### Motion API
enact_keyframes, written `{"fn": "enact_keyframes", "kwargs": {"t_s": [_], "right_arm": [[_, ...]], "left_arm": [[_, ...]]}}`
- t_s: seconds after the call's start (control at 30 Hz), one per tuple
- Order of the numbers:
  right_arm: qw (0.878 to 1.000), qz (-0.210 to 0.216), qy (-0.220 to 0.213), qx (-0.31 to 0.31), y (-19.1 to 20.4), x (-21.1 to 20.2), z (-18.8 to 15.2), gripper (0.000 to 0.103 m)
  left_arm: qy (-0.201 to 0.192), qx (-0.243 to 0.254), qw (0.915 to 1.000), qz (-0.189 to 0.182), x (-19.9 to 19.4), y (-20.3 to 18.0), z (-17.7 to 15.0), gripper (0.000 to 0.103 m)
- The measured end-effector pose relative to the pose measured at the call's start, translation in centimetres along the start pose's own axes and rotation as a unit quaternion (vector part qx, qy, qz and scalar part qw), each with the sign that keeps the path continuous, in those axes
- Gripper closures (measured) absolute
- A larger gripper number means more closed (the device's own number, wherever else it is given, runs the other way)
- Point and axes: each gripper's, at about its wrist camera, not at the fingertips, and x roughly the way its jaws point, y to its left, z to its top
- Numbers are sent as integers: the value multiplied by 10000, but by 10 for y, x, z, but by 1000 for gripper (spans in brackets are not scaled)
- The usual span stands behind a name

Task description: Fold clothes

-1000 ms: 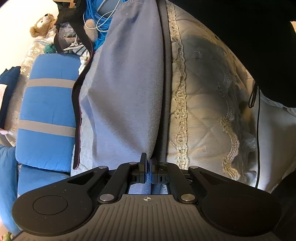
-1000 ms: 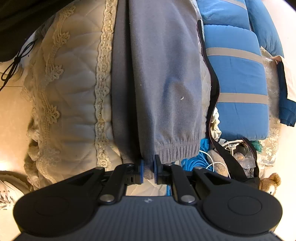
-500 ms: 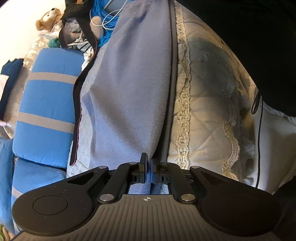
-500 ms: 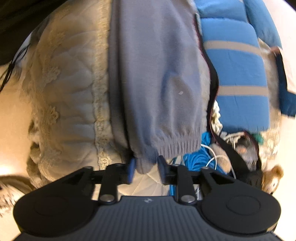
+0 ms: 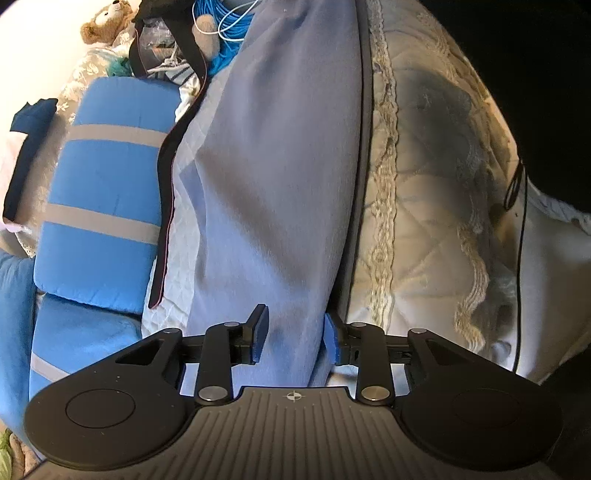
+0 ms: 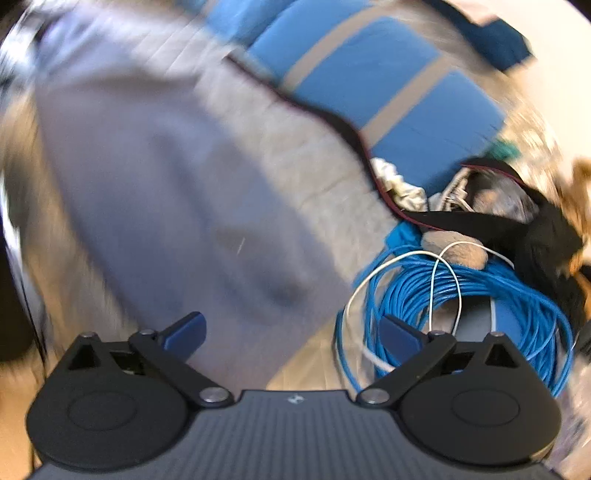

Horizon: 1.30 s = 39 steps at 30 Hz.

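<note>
Grey sweatpants (image 5: 280, 166) lie lengthwise, folded, on a cream quilted bedspread (image 5: 424, 221). My left gripper (image 5: 295, 336) sits low at their near end. Its jaws are opening, and the grey cloth still runs between the blue pads (image 5: 260, 334) without being pinched. In the blurred right wrist view, the sweatpants (image 6: 166, 206) stretch away to the upper left. My right gripper (image 6: 291, 325) hangs above their cuffed end and is still opening, its jaws spread wide with nothing between the fingers.
A blue cushion with grey stripes (image 5: 107, 177) (image 6: 388, 85) lies beside the pants. A black strap (image 5: 166, 177) runs along them. A coil of blue cable (image 6: 461, 306), a black bag (image 6: 535, 229) and a teddy bear (image 5: 107, 26) crowd that end. A person's dark clothing (image 5: 535, 92) fills the right.
Both grippers have let go of the grey sweatpants. The right one opened wide, rose and rolled, so its view tilted. The left one stayed put and opened partway.
</note>
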Motion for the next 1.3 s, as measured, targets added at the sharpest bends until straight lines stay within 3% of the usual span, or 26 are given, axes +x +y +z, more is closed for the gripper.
{"fn": "enact_keyframes", "kwargs": {"t_s": [0.2, 0.27, 0.37, 0.6, 0.77, 0.9, 1.13, 1.3], "right_arm": [[9848, 170, -745, 1556, -30, -7, 60, 0], [9776, 142, -868, 1913, -28, -5, 83, 0], [9750, -86, -711, 2101, -10, 5, 120, 0], [9824, 98, -571, 1775, 53, 23, 185, 0], [9817, 10, -47, 1906, 92, 52, 208, 0], [9863, -377, 53, 1608, 106, 58, 211, 0], [9823, -1014, 483, 1501, 107, 77, 207, 0], [9817, -1013, 506, 1533, 107, 76, 207, 0]], "left_arm": [[6, -59, 9996, 277, 4, -3, -4, 66], [-20, -3, 9993, 386, 5, -7, -4, 66], [-53, 114, 9987, 497, 5, -12, -5, 67], [80, 299, 9988, 369, 12, -13, 8, 78], [246, 424, 9984, 265, 15, -14, 15, 83], [257, 292, 9990, 215, 16, -10, 15, 83], [259, 151, 9989, 370, 20, -12, 17, 83], [200, 14, 9991, 384, 18, -11, 14, 81]]}}
